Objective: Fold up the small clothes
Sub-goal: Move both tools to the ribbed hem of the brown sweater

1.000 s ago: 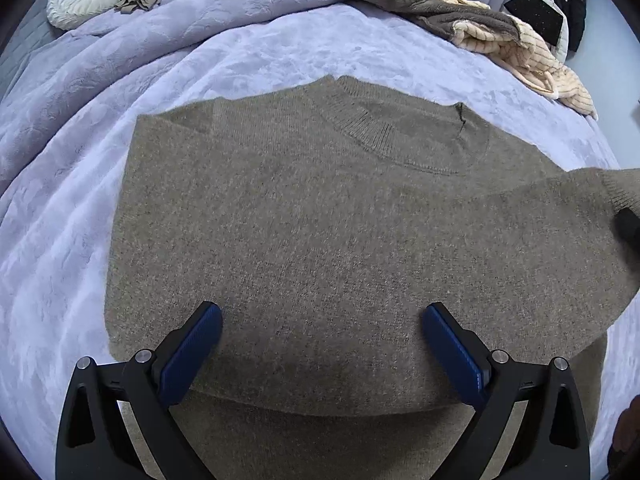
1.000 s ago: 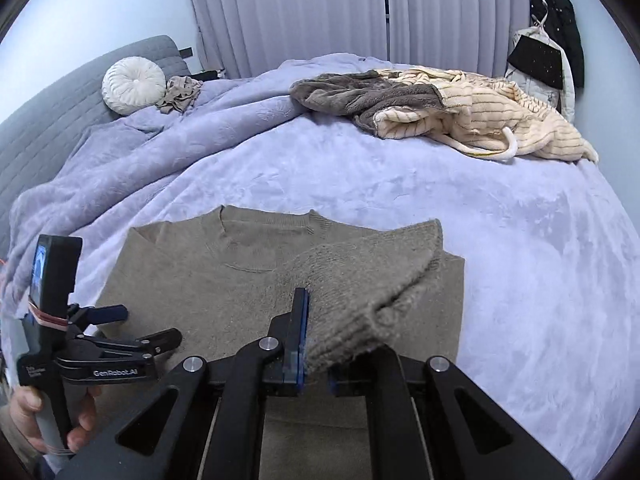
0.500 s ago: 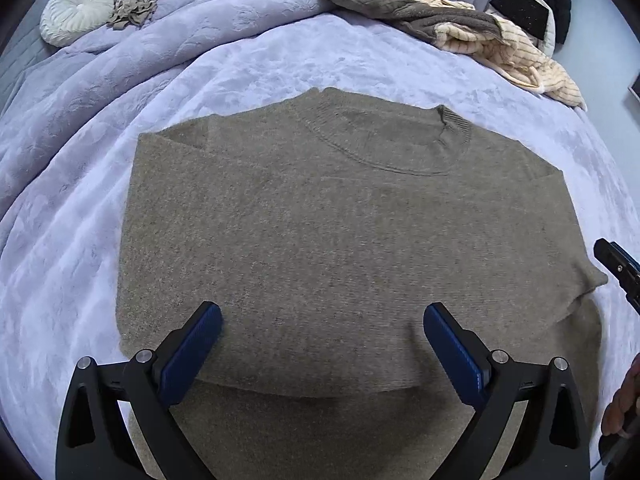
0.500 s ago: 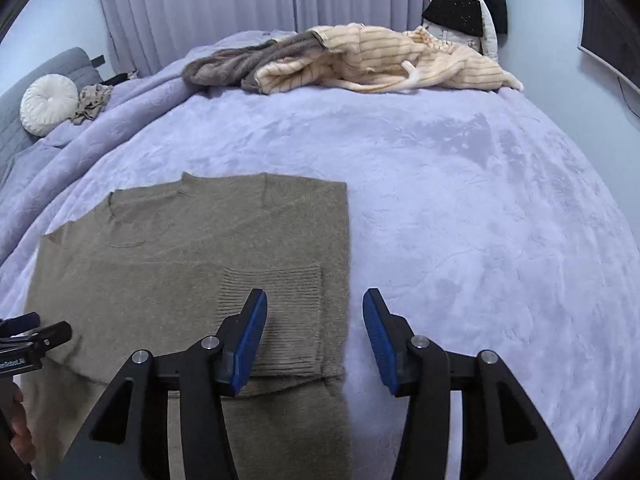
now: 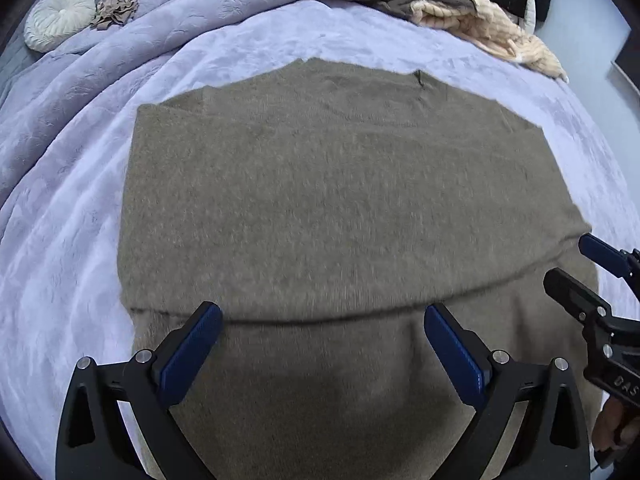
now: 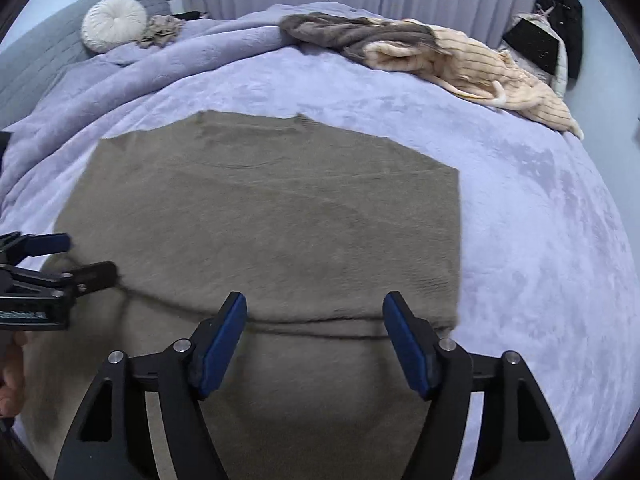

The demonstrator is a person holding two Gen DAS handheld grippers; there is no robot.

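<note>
Left wrist view first: the olive sweater is spread flat on the lavender blanket, filling the middle of the frame, collar up at 12 o'clock and a folded edge running across the lower part. The left gripper hangs over that fold with its blue pads spread wide, nothing between them but the knit below. At 3 o'clock the right gripper pokes in from the side, fingers apart. A heap of cream and brown clothes sits at 1 o'clock, a round white cushion at 10 o'clock

Right wrist view: same sweater, right side folded in to a straight edge at 3 o'clock. The right gripper has just been opening its jaws, now wide and gripping nothing, sweater underneath. Left gripper comes in at 9 o'clock, also open, a person's hand behind it. Clothes pile at 1 o'clock, cushion at 11 o'clock
</note>
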